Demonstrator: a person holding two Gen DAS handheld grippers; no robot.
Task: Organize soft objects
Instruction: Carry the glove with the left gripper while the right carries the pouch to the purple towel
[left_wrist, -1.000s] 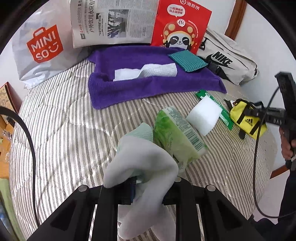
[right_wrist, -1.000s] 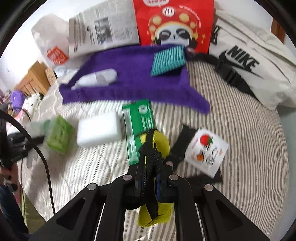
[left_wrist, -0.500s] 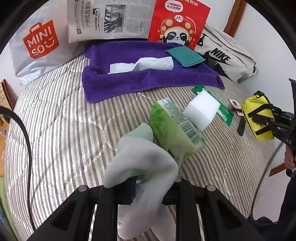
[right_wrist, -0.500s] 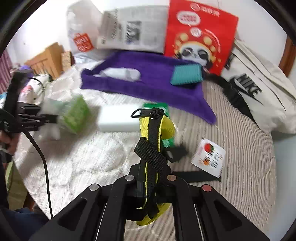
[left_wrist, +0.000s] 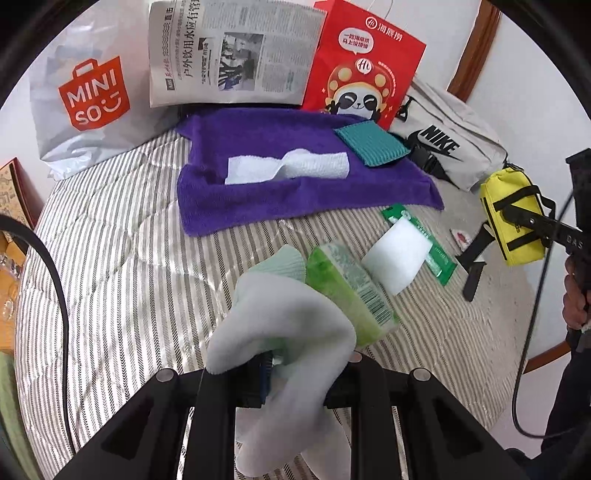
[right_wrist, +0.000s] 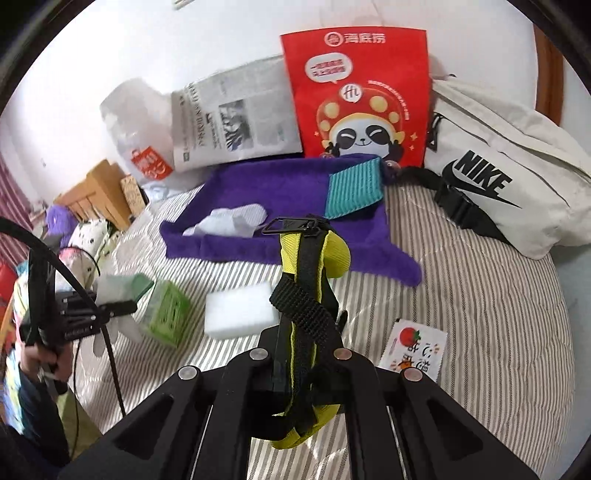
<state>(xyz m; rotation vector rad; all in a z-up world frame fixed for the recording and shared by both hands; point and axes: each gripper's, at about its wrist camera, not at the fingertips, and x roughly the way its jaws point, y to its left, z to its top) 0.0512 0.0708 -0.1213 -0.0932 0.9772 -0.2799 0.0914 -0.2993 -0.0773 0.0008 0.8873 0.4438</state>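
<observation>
My left gripper (left_wrist: 295, 373) is shut on a pale green sock (left_wrist: 284, 325) and holds it above the striped bed. My right gripper (right_wrist: 306, 365) is shut on a yellow pouch with black straps (right_wrist: 310, 266), lifted above the bed; the pouch also shows in the left wrist view (left_wrist: 513, 218). A purple towel (left_wrist: 288, 184) lies at the back with a white cloth (left_wrist: 288, 170) and a teal striped cloth (left_wrist: 369, 147) on it. A green tissue pack (left_wrist: 351, 291) and a white sponge (left_wrist: 399, 254) lie on the bed ahead of the sock.
A Miniso bag (left_wrist: 88, 96), newspaper (left_wrist: 229, 55), red panda bag (left_wrist: 362, 70) and white Nike bag (left_wrist: 447, 147) line the back. A green flat packet (left_wrist: 439, 258) and a tomato sachet (right_wrist: 413, 350) lie on the striped bedcover (left_wrist: 122, 258). The bed's edge is at the right.
My right gripper has lifted the yellow pouch up off the bed and tilted to look farther back. My left gripper still holds the sock, with little movement.
</observation>
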